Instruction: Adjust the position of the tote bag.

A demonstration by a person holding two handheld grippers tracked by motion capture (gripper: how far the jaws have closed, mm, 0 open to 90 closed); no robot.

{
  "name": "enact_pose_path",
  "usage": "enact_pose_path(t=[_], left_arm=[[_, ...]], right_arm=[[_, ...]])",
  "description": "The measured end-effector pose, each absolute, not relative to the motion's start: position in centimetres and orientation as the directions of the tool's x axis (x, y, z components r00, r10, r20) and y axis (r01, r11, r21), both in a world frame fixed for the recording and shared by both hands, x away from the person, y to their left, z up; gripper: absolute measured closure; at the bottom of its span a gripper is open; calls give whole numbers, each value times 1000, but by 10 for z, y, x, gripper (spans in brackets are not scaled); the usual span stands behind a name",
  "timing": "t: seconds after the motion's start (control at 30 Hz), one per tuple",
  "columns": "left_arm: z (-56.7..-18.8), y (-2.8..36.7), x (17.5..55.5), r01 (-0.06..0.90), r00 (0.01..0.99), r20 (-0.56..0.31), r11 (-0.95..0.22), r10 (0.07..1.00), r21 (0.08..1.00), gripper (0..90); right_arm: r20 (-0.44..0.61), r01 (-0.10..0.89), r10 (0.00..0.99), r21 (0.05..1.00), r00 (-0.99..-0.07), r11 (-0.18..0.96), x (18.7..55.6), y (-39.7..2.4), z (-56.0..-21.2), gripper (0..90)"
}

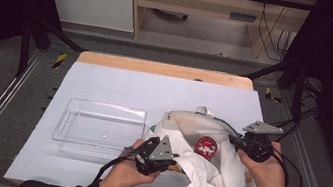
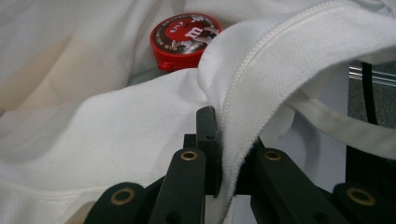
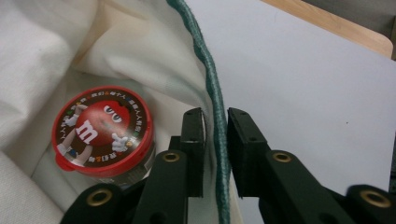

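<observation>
A white cloth bag (image 1: 214, 179) lies on the table at the right, its mouth held apart. Inside it stands a red-lidded candy tub (image 1: 206, 146), seen close up as the tub (image 2: 186, 36) and the tub (image 3: 102, 130) in the gripper views. My left gripper (image 1: 176, 162) is shut on the bag's near white hem (image 2: 243, 84), the fabric pinched between its jaws (image 2: 229, 144). My right gripper (image 1: 234, 140) sits at the bag's far side. Its jaws (image 3: 215, 126) are closed on the green-corded rim (image 3: 211, 79), just right of the tub.
A clear plastic tray (image 1: 69, 111) stands on the white mat (image 1: 154, 91) to the left of the bag. The bag's strap (image 2: 345, 128) trails off the right. The table's wooden far edge (image 1: 166, 69) lies beyond the mat.
</observation>
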State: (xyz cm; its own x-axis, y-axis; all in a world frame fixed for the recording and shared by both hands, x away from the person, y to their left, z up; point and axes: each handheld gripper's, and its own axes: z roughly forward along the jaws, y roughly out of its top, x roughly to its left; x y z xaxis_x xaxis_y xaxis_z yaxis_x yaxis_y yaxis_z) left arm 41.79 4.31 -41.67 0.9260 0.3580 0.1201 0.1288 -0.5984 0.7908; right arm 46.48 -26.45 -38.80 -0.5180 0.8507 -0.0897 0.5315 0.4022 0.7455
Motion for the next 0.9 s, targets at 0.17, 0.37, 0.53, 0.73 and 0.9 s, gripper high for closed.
enact_pose_path(t=[0.17,0.37,0.53,0.73,0.9], left_arm=[[-418,44,419,135,928,111,-597,356,791,852],[-418,44,418,135,927,112,-595,359,793,852],[-419,44,418,134,928,112,-600,355,789,854],[-423,44,415,138,930,110,-611,351,780,860],[-428,44,413,144,930,106,-614,352,776,861]], right_arm=[[-101,530,858,748,-504,399,467,-264,-390,845],[-106,519,858,757,-502,397,467,-264,-390,850],[-120,506,862,767,-492,395,467,-265,-389,865],[-97,511,882,783,-462,354,471,-271,-393,869],[-72,512,892,797,-445,320,475,-278,-399,870]])
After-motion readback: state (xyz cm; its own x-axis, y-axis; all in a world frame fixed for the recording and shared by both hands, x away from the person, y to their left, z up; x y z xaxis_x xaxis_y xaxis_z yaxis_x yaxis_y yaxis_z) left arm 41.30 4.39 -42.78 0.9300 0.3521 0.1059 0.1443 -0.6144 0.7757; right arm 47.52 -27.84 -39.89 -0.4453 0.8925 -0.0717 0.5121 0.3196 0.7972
